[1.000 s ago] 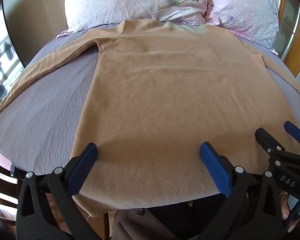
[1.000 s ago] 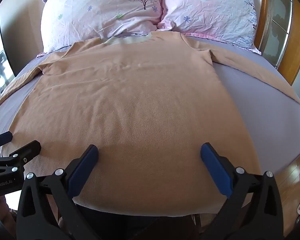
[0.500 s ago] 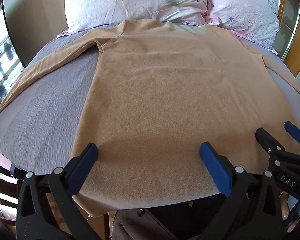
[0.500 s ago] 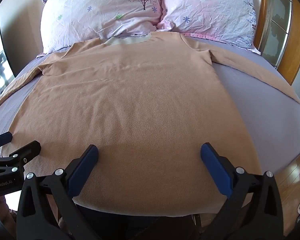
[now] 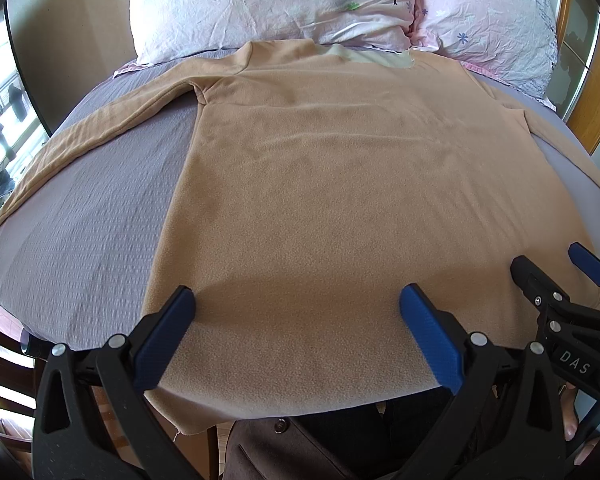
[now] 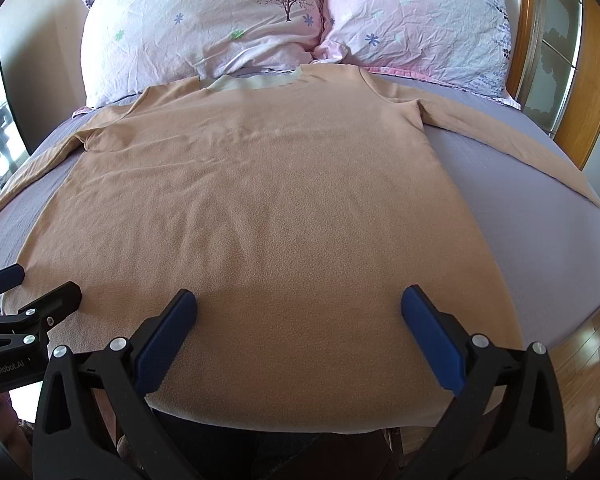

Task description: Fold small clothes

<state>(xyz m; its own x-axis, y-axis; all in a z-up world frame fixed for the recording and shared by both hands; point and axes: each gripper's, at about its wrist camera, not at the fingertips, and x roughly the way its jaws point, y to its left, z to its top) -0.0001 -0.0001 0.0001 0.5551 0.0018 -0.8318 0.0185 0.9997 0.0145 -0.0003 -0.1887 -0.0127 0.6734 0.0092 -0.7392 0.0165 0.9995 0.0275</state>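
Note:
A tan long-sleeved fleece shirt point(image 5: 340, 184) lies flat, front down, on a grey-purple bed, collar toward the pillows and both sleeves spread out; it also shows in the right wrist view point(image 6: 260, 200). My left gripper point(image 5: 296, 300) is open and empty, hovering over the shirt's hem near its left corner. My right gripper point(image 6: 298, 302) is open and empty over the hem toward the right side. In the left wrist view the right gripper point(image 5: 552, 268) shows at the right edge. In the right wrist view the left gripper point(image 6: 40, 288) shows at the left edge.
Two floral pillows point(image 6: 220, 20) lie at the head of the bed, against a wooden headboard point(image 6: 596, 80). The grey-purple bedsheet point(image 5: 80, 232) lies bare on both sides of the shirt. The bed's near edge is just below the hem, with wooden floor point(image 6: 580, 360) to the right.

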